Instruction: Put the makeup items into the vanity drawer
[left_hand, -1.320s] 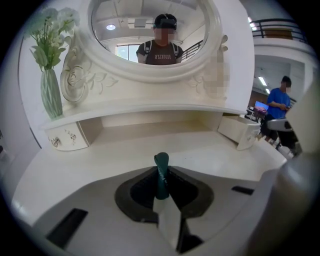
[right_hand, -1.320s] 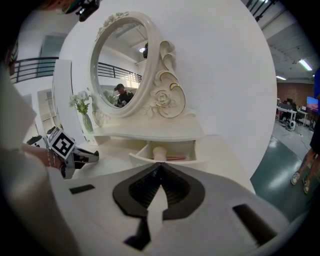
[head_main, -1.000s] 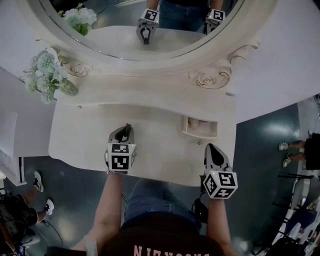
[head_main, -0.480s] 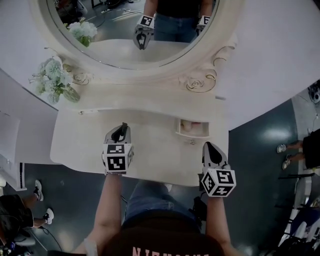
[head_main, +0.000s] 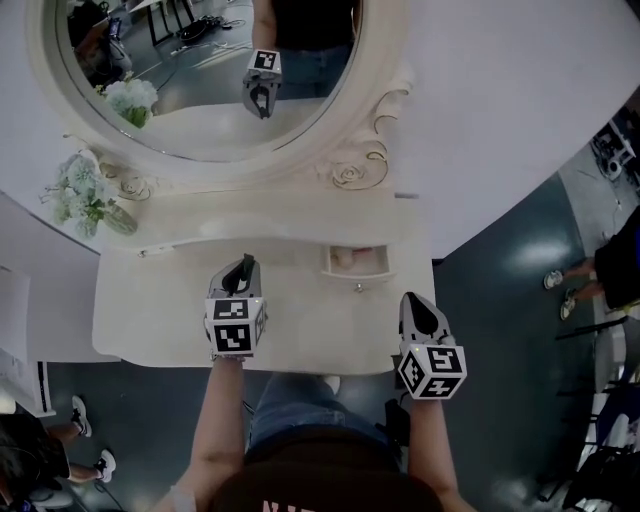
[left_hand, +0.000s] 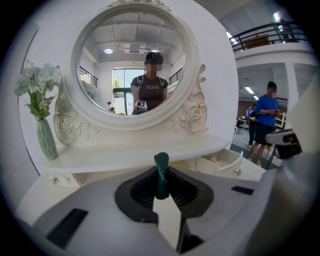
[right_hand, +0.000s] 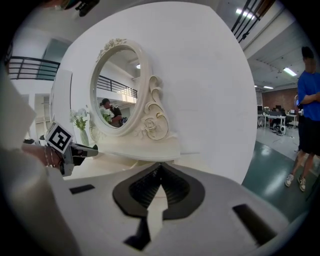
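on the vanity's (head_main: 160, 300) right, the drawer (head_main: 355, 275) stands open.

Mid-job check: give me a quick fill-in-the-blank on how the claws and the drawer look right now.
1. The left claw grips a slim dark ____ tube.
2. The right claw is shut and holds ____.
3. The drawer on the vanity stands ____.
Missing words: green; nothing; open.
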